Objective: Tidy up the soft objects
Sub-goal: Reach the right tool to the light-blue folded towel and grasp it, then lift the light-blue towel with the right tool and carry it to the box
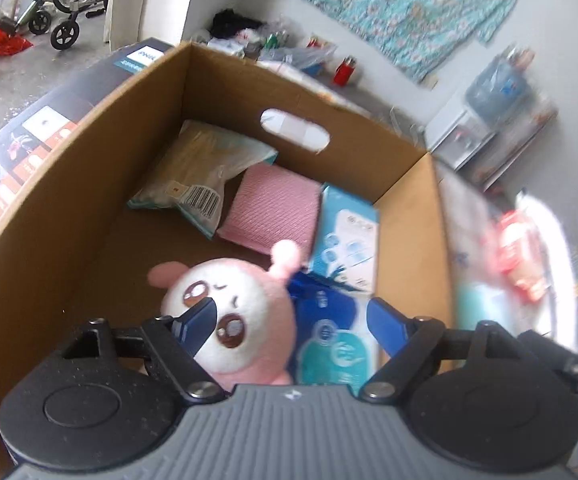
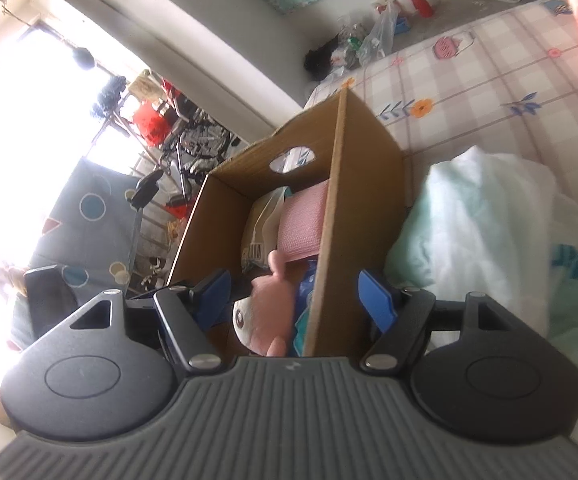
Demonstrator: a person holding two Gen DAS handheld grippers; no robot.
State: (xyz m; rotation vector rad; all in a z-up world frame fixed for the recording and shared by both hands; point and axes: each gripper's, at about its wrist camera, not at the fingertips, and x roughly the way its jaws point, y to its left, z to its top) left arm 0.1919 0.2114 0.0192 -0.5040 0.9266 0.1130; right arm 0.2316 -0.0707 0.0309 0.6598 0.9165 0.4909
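Left tongs point(image 1: 291, 320) spread wide, pinching nothing. Right between the fingers: a plush toy point(image 1: 257, 292), lying inside a cardboard box point(image 1: 89, 200), pressed against the left finger and clear of the right one. Round white face, big brown eyes, pink hood, stubby pink ears and limbs. Likely very light, squashy and springy, not slippery or breakable. Best taken across the round head or body, squeezed well in; an ear alone would probably slip free.

Just beside the toy, under the right finger: a blue packet of wipes point(image 1: 329, 344), glossy film, probably slick and floppy. Best gripped across its short width, not by a corner.

Further ahead of the fingers, on the box floor: a pale blue pack point(image 1: 349, 236) leaning on the box's right wall, then a pink ribbed cloth point(image 1: 277, 208) lying flat, then a beige packet with a barcode point(image 1: 193, 172) propped in the far left corner. All soft and easily dented.

Right tongs point(image 2: 295, 292) also spread and holding nothing, hovering with the box's near wall point(image 2: 365, 200) in line between the fingers; touching or not, cannot tell. Same toy point(image 2: 265, 300) just ahead of the left finger, inside the box. Off to the right of the right finger, outside the box: a puffy white and mint bundle point(image 2: 489, 232) on a checked sheet point(image 2: 489, 80), seemingly not yet packed.
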